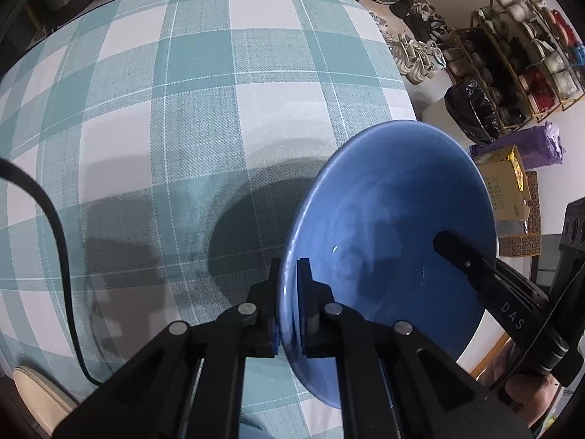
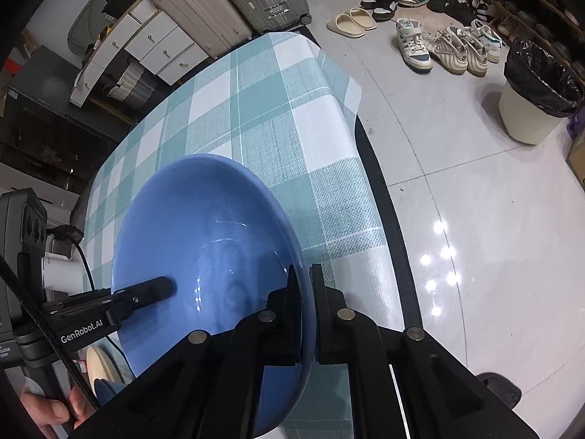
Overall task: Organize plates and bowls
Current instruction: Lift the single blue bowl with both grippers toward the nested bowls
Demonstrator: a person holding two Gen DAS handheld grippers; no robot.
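A blue bowl point(image 1: 395, 226) hangs over the teal-and-white checked tablecloth point(image 1: 182, 109), with its shadow lying on the cloth to its left. My left gripper point(image 1: 289, 267) is shut on the bowl's near rim, one finger outside and one inside. In the right wrist view, my right gripper point(image 2: 305, 274) is shut on the opposite rim of the same bowl point(image 2: 204, 241). Each view also shows the other gripper's finger inside the bowl: the right gripper's finger point(image 1: 457, 252) and the left gripper's finger point(image 2: 153, 289). A cream plate point(image 2: 98, 362) lies below the bowl, at the table's near end.
The cream plate point(image 1: 36, 391) sits at the cloth's lower left corner. The table's dark edge point(image 2: 380, 190) drops to a tiled floor with shoes point(image 2: 438, 47) and a lined bin point(image 2: 533, 106). A shoe rack point(image 1: 519, 58) and boxes point(image 1: 504, 186) stand to the right. Suitcases point(image 2: 226, 0) stand behind the table.
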